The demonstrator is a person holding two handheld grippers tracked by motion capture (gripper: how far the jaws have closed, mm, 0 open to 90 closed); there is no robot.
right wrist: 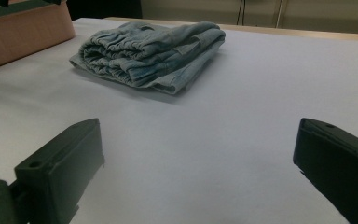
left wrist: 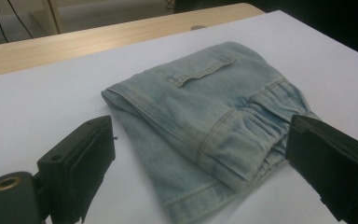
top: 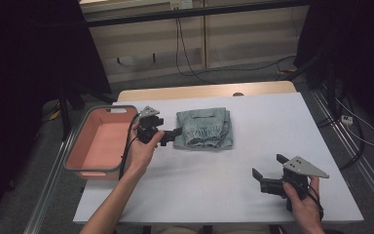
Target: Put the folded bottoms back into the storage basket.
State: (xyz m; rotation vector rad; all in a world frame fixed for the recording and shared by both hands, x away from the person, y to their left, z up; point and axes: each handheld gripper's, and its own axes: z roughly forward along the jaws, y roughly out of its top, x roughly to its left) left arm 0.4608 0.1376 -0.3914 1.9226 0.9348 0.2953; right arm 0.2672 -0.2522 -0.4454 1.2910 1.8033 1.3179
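High view: one folded jeans (top: pixel 204 128) lies mid-table, a pink bin (top: pixel 102 144) at its 9 o'clock. The left gripper (top: pixel 171 136) sits at the jeans' 8 o'clock corner; the right gripper (top: pixel 268 171) is at 4 o'clock, well apart.

Left gripper view: jaws wide, straddling the near fold. Denim looks soft, floppy, fairly heavy; I'd pinch the thick layered edge.

Right gripper view: jaws wide, empty.

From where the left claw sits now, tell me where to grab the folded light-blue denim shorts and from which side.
Grip the folded light-blue denim shorts at the stacked, gathered elastic edge facing the left claw, coming in low from the side of the pink plastic bin. The layers bunch thickest there, the open jaws already straddle that edge, and one pinch would probably catch every layer.
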